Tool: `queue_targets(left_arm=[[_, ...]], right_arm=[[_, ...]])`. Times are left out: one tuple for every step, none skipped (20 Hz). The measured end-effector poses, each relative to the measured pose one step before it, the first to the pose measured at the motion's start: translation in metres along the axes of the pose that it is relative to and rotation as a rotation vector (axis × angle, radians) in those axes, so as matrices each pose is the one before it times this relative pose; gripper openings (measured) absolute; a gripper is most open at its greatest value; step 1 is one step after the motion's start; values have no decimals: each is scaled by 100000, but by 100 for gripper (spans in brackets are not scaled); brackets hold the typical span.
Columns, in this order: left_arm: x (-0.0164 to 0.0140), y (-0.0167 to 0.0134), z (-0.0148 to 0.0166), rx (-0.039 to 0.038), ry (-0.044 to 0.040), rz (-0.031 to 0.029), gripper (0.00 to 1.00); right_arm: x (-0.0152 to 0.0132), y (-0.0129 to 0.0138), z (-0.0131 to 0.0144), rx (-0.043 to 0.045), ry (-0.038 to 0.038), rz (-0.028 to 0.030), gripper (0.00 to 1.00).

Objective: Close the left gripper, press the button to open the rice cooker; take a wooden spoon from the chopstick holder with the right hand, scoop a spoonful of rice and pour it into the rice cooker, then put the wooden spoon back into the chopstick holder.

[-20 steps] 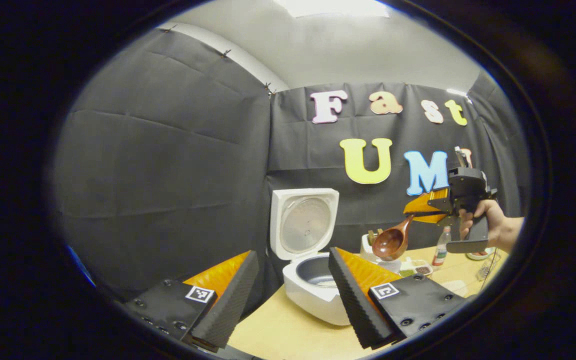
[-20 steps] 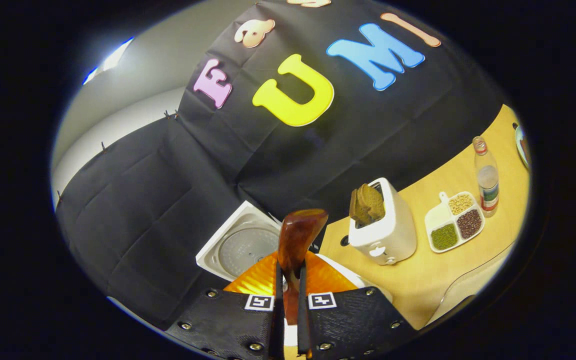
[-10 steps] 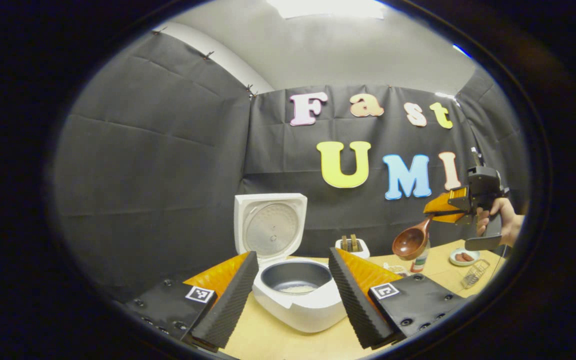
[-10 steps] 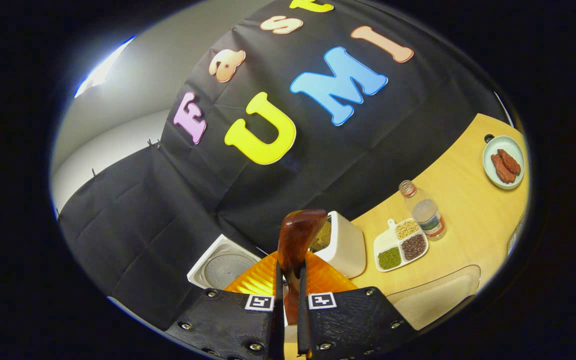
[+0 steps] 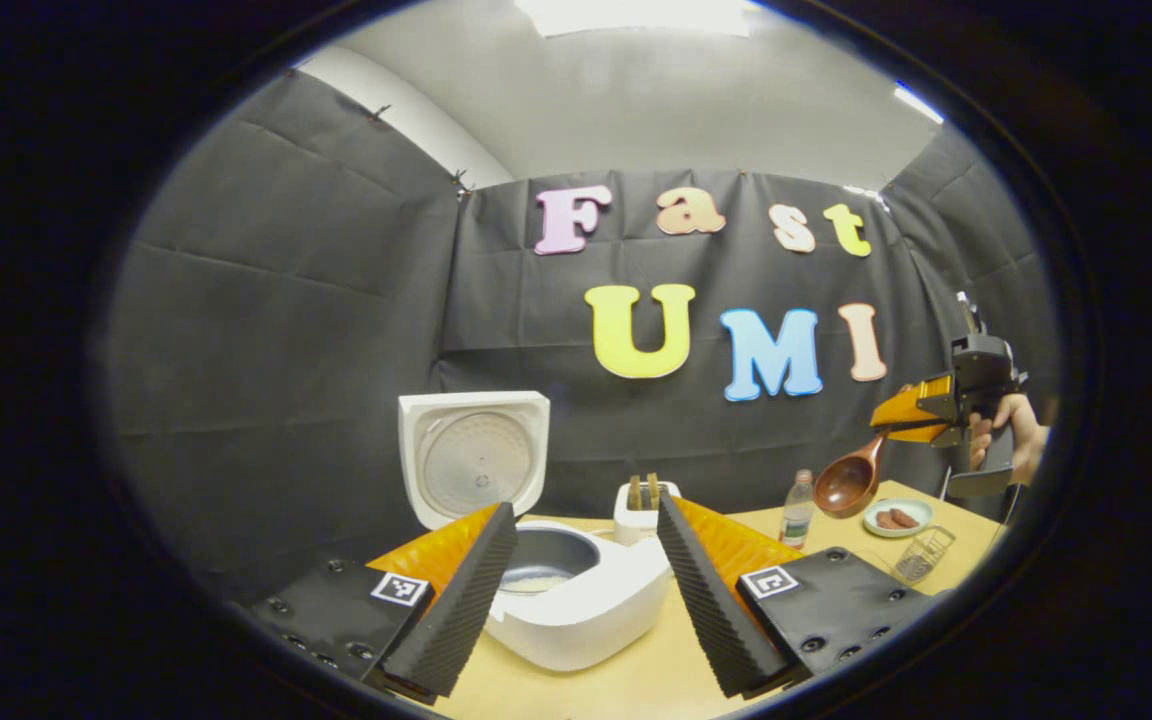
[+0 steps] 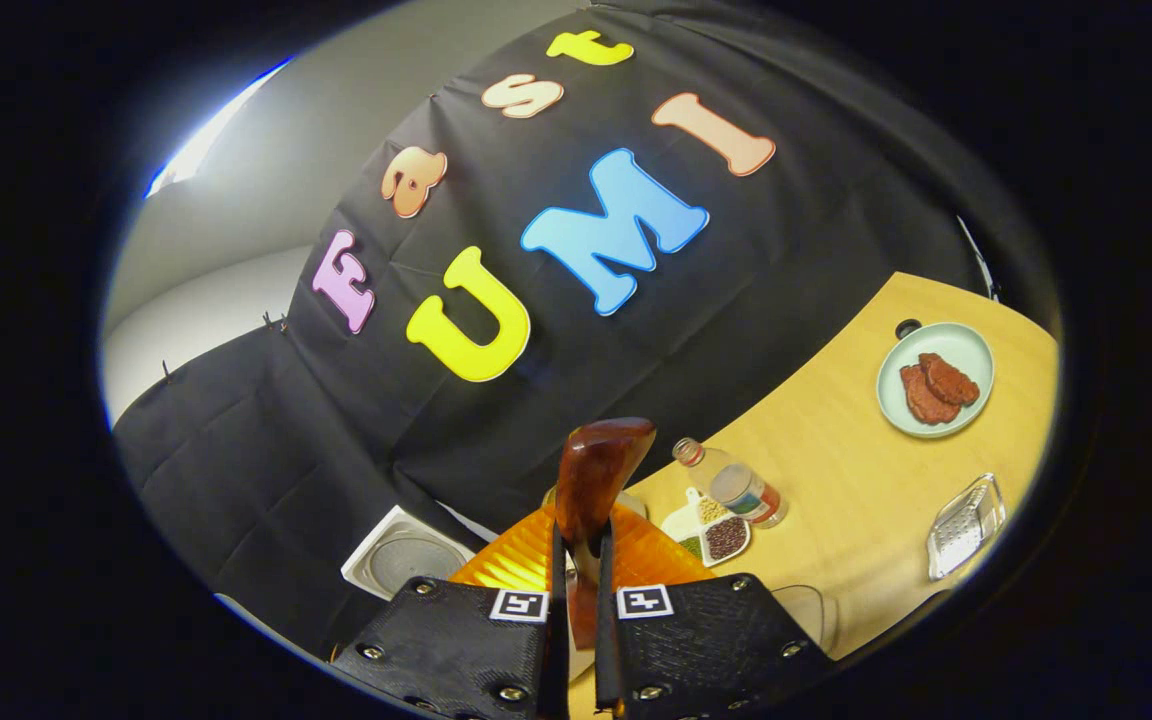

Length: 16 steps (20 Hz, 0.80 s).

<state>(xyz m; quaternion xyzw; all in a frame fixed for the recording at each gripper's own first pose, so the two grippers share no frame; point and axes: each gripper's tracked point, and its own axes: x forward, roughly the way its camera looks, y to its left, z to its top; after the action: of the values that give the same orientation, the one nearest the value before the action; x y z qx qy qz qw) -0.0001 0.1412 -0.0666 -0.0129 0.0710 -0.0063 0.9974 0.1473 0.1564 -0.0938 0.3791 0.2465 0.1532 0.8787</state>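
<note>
While the left gripper (image 5: 576, 590) hovers low over the wooden table (image 5: 636, 685) with its two fingers spread wide and nothing between them, one white rice cooker (image 5: 576, 610) sits just beyond them, its lid (image 5: 473, 455) standing upright and a little rice showing in the dark inner pot (image 5: 544, 558); behind it stands one white toaster (image 5: 639, 510) with two brown slices poking up; farther right are one small bottle (image 5: 797, 508) (its label too small to read), one wire basket (image 5: 923, 552) and one pale plate (image 5: 898, 517) of brown pieces; above them, held by a hand (image 5: 1011, 440), the right gripper (image 6: 576, 600) has its jaws clamped on the handle of the one wooden spoon (image 5: 848, 482), bowl tilted down over the table; one divided dish (image 6: 711, 530) of grains lies beside the bottle.
</note>
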Motion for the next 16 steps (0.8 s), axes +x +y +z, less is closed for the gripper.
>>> queue_targets(left_arm=[[223, -664, -85, 96, 426, -862, 97], [295, -605, -73, 207, 446, -458, 97], [223, -559, 121, 75, -139, -486, 99], [48, -587, 157, -73, -315, -547, 100], [119, -676, 373, -131, -401, -640, 97], [73, -470, 161, -55, -213, -448, 98], [108, -498, 218, -33, -326, -426, 98], [-44, -395, 195, -56, -588, -230, 98], [113, -374, 224, -21, -405, -173, 98], [-11, -361, 68, -19, -256, -46, 98], [3, -298, 50, -20, -43, -88, 98], [-116, -273, 80, -5, 11, -83, 98], [-39, -327, 152, 190, 71, -68, 98], [-79, -180, 88, 357, 92, 85, 98], [-95, -244, 147, 367, 31, 12, 98], [-117, -196, 80, 309, -136, 42, 98]], right_arm=[[-391, -987, 569, -210, -631, -1436, 10], [-502, -968, 521, 30, -648, -1435, 10], [-483, -903, 595, 144, -944, -1205, 10], [-427, -932, 560, 32, -1048, -1299, 10], [-346, -1082, 566, -360, -989, -1583, 10], [-454, -1105, 435, -865, -578, -1918, 10], [-340, -1294, 356, -1654, -550, -2395, 10], [-366, -1272, 485, -1918, -739, -2760, 10], [-265, -1312, 428, -2143, -765, -2611, 11], [-370, -1236, 379, -1872, -911, -2418, 11], [-242, -1114, 211, -1731, -520, -2095, 11], [-239, -1004, 117, -1472, -401, -2002, 10], [-156, -989, 100, -1374, -365, -1866, 11], [-67, -886, 28, -1495, -233, -1830, 10], [-114, -946, -124, -1695, 94, -1820, 10], [-116, -837, -229, -1994, 319, -1627, 10]])
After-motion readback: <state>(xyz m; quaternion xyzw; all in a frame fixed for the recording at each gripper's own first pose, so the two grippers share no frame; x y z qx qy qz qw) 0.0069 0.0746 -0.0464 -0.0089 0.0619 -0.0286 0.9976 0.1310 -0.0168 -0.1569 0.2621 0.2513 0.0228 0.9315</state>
